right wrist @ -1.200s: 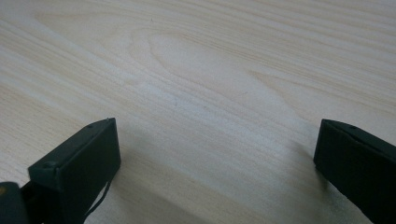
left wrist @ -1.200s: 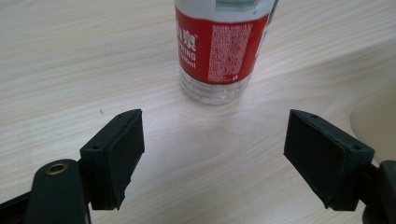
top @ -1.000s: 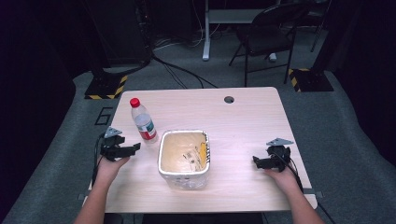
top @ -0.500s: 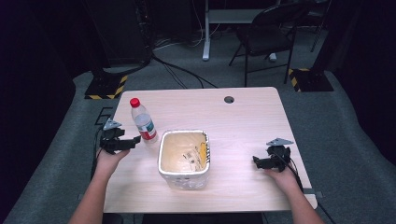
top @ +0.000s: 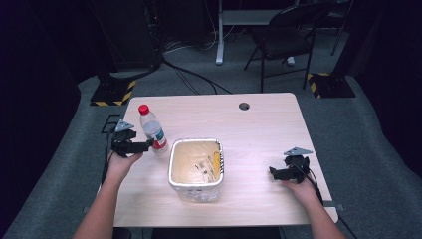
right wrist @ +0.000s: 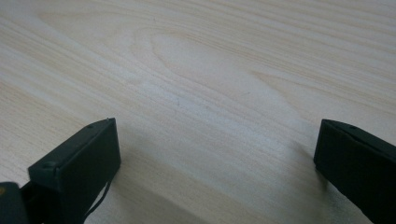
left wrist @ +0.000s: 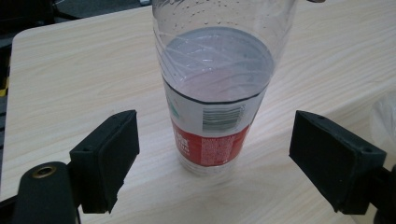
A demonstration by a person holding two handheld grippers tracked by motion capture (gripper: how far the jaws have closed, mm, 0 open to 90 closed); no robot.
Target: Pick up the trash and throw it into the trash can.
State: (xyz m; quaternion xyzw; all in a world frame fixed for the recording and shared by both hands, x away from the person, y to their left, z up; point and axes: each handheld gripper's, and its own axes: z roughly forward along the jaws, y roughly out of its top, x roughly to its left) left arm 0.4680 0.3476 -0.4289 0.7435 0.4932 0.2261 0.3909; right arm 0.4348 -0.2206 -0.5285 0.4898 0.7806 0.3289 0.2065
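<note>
While its jaws have just been opening, left gripper (left wrist: 212, 163) spread wide, water bottle (left wrist: 212, 93) between, untouched

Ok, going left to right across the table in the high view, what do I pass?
left gripper → water bottle → foil-lined container → right gripper. The left gripper's jaws have just been opening and sit either side of the bottle without pressing it; the table's cable hole lies farther back.

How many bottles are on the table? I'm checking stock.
1: the bottle stands at the table's left, beside the tub, between the open left gripper jaws.
</note>
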